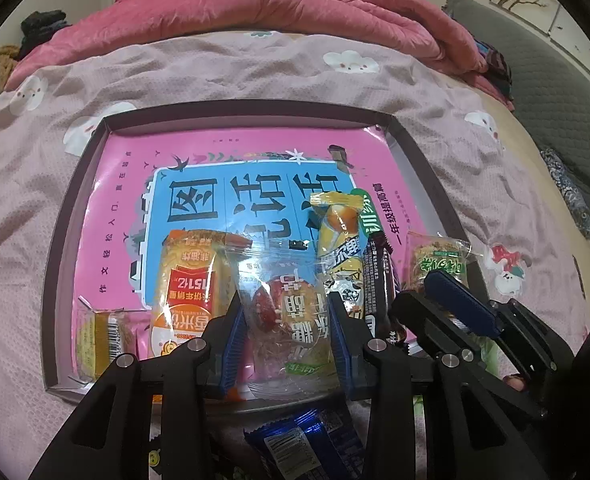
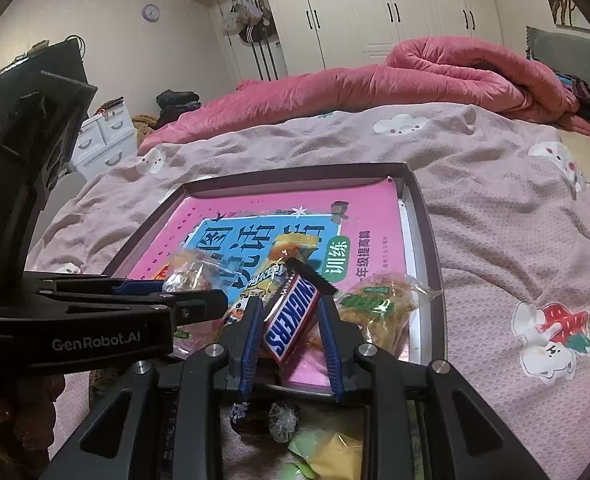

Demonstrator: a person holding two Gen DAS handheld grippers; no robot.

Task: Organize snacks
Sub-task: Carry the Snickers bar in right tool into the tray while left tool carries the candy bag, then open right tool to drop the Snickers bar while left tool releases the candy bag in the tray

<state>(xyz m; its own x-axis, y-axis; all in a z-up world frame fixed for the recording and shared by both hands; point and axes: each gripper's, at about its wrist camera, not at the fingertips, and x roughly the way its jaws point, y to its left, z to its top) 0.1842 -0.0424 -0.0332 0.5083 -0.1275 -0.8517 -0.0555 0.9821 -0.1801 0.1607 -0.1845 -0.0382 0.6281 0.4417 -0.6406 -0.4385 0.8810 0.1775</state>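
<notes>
Both grippers appear to be mid-placement, carrying snacks over the near edge of the shallow tray (image 1: 61, 240). The left gripper (image 1: 291, 344) clamps a clear candy packet (image 1: 285, 312); the right gripper (image 2: 291, 344) pinches a Snickers bar (image 2: 291, 316). Next, each likely lowers and releases. The tray already holds a pink book (image 1: 231, 184), an orange cracker pack (image 1: 187, 280), a yellow packet (image 1: 339, 224) and a green-labelled snack (image 1: 439, 260). A blue wrapper (image 1: 295, 440) lies outside, nearer.

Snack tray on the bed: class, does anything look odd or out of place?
Yes. The tray is lined with a pink workbook lying upside down to the camera, and a blue packet lies outside its near rim.
</notes>
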